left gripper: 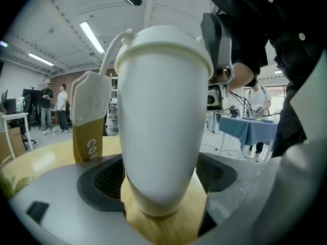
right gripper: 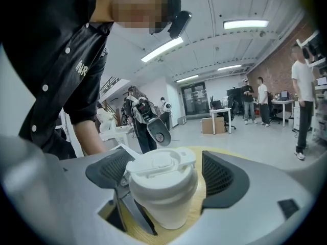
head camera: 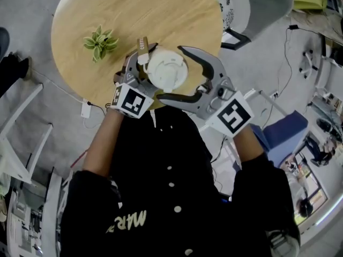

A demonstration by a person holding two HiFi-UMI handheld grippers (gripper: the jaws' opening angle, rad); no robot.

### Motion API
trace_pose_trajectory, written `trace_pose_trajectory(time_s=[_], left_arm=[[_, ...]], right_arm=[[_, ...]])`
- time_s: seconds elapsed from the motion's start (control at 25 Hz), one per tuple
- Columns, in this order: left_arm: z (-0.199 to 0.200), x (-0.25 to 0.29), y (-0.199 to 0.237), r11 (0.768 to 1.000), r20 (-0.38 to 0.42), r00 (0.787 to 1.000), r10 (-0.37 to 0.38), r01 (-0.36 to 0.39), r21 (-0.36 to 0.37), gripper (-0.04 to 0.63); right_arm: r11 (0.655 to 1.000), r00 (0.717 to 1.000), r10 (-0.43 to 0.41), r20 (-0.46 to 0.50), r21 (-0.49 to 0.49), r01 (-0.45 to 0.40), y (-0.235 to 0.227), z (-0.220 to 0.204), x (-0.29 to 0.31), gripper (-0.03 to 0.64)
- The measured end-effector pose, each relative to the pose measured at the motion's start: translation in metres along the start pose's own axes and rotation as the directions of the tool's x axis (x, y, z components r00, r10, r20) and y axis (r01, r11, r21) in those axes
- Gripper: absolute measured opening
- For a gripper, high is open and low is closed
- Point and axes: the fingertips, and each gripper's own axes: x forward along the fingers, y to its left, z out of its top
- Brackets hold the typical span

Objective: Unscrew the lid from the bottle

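Note:
A white bottle (head camera: 167,73) with a white flip lid (right gripper: 161,167) stands upright near the front edge of the round wooden table (head camera: 161,15). A brown and white paper tag (left gripper: 89,116) hangs on a string from its top. My left gripper (head camera: 147,76) reaches round the bottle's lower body (left gripper: 163,121); its jaws lie close beside the sides without a clear grip. My right gripper (head camera: 172,73) stands open round the lid, with a gap showing beside the lid in the right gripper view.
A small green plant (head camera: 100,42) sits on the table to the left of the bottle. A grey chair (head camera: 257,4) stands at the table's far right. A blue seat (head camera: 284,130) and cables are on the floor to the right. People stand in the background.

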Motion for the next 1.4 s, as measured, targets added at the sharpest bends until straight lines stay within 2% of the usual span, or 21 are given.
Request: trace_pose_trajectory(time_s=[0.12,0.2,0.4,0.6,0.68,0.8,0.88,1.0,1.08,1.16,1.24,1.32,1.4], left_arm=[[-0.002,0.006,0.002,1.0,0.005,1.0,-0.005,0.005,0.02,0.411],[-0.002,0.006,0.003,1.0,0.019,1.0,-0.009,0.008,0.028,0.377],[0.0,0.006,0.003,1.0,0.04,0.999,-0.012,0.011,0.025,0.377],[0.0,0.005,0.003,1.0,0.057,0.998,-0.01,0.008,0.024,0.377],[0.0,0.005,0.003,0.999,0.061,0.998,-0.017,0.016,0.028,0.376],[-0.001,0.004,0.001,0.997,0.057,0.997,-0.06,0.057,0.051,0.376],[-0.001,0.002,-0.003,0.99,0.048,0.992,-0.12,0.116,0.079,0.376],[-0.004,-0.002,-0.011,0.965,0.02,0.971,-0.239,0.236,0.114,0.376],[-0.005,-0.004,-0.015,0.948,0.004,0.955,-0.297,0.295,0.118,0.376],[-0.005,-0.005,-0.015,0.942,-0.005,0.949,-0.316,0.315,0.119,0.376],[-0.005,-0.006,-0.015,0.941,-0.002,0.948,-0.318,0.316,0.117,0.376],[-0.004,-0.007,-0.015,0.942,0.002,0.948,-0.319,0.316,0.116,0.376],[-0.004,-0.007,-0.014,0.942,0.006,0.948,-0.318,0.315,0.114,0.376]], right_arm=[[1.0,1.0,0.003,-0.003,-0.002,-0.003,0.0,-0.003,0.005,0.457],[1.0,1.0,0.004,-0.007,-0.005,-0.004,0.0,-0.006,0.007,0.457],[1.0,1.0,-0.007,-0.008,-0.015,0.006,0.0,-0.009,0.014,0.465],[0.997,0.998,-0.055,-0.004,-0.062,0.054,-0.002,-0.015,0.026,0.462],[0.997,0.999,-0.043,-0.005,-0.066,0.043,-0.002,-0.017,0.026,0.472],[0.995,0.999,0.032,-0.017,-0.089,-0.033,0.002,-0.019,0.026,0.471],[0.981,0.989,0.14,-0.041,-0.133,-0.144,0.01,-0.019,0.027,0.472],[0.915,0.934,0.349,-0.082,-0.186,-0.358,0.023,-0.022,0.025,0.472],[0.878,0.896,0.433,-0.101,-0.179,-0.444,0.027,-0.024,0.022,0.471],[0.866,0.883,0.458,-0.105,-0.173,-0.47,0.028,-0.024,0.022,0.471],[0.87,0.887,0.451,-0.101,-0.17,-0.462,0.029,-0.023,0.024,0.472],[0.888,0.901,0.419,-0.11,-0.159,-0.432,0.027,-0.023,0.025,0.476],[0.927,0.931,0.343,-0.125,-0.115,-0.357,0.022,-0.025,0.024,0.477]])
